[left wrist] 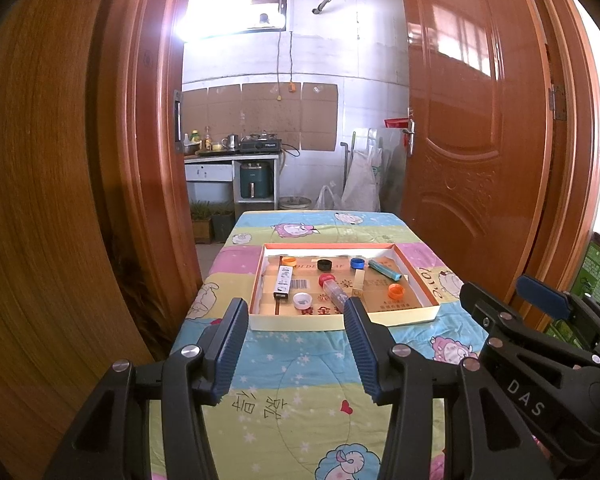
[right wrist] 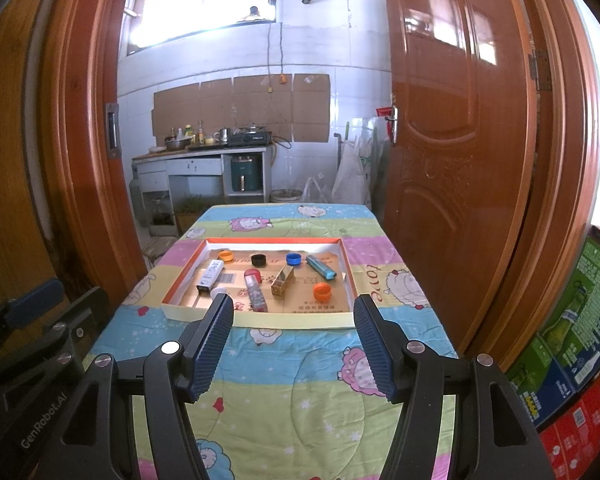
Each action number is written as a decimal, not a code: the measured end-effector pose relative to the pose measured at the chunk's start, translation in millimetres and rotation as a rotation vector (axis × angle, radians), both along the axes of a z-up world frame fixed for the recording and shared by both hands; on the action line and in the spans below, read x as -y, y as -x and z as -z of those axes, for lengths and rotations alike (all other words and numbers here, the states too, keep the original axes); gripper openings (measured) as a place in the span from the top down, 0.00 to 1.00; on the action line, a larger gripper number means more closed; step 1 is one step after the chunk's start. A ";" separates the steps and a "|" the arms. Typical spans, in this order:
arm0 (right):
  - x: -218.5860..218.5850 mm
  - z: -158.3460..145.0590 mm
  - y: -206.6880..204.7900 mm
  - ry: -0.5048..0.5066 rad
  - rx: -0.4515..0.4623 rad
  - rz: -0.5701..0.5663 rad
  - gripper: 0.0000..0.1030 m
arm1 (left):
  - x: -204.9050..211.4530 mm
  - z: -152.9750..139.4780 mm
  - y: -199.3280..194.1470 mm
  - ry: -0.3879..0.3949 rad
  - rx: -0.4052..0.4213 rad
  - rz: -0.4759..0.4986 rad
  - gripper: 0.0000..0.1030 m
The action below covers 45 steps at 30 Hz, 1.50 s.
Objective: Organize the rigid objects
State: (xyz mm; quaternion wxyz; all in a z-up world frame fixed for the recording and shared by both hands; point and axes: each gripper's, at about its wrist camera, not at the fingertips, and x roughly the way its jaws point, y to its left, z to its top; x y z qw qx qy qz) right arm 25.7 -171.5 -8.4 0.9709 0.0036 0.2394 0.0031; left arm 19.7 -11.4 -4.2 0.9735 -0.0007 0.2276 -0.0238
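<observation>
A shallow cardboard tray (left wrist: pixel 292 323) (right wrist: pixel 300 320) lies on the table. It holds orange (left wrist: pixel 396 291) (right wrist: pixel 322 290), black (left wrist: pixel 325 265) (right wrist: pixel 258 259), blue (left wrist: pixel 357 263) (right wrist: pixel 293 259) and white (left wrist: pixel 302 301) bottle caps, a white box (left wrist: pixel 283 280) (right wrist: pixel 211 274), a clear tube with a red cap (left wrist: pixel 332 288) (right wrist: pixel 255 290), a gold box (right wrist: pixel 283 280) and a blue tube (left wrist: pixel 385 269) (right wrist: pixel 320 267). My left gripper (left wrist: pixel 296 312) and right gripper (right wrist: pixel 294 308) are open and empty, both short of the tray's near wall.
The table carries a cartoon-print cloth (left wrist: pixel 300 380) (right wrist: pixel 292 380). Wooden door panels stand on both sides (left wrist: pixel 476 120) (right wrist: pixel 452 140). Printed cartons (right wrist: pixel 572 344) are stacked at the right. A kitchen counter (left wrist: pixel 232 156) is behind the table.
</observation>
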 end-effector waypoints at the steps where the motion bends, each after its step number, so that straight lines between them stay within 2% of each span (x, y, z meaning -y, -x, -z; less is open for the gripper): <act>1: -0.1 -0.1 -0.1 0.000 0.000 0.000 0.37 | 0.2 0.0 0.2 -0.001 0.000 -0.001 0.52; 45: -3.5 0.5 3.1 -0.002 0.004 0.000 0.37 | 4.2 3.0 4.9 0.000 -0.001 0.005 0.52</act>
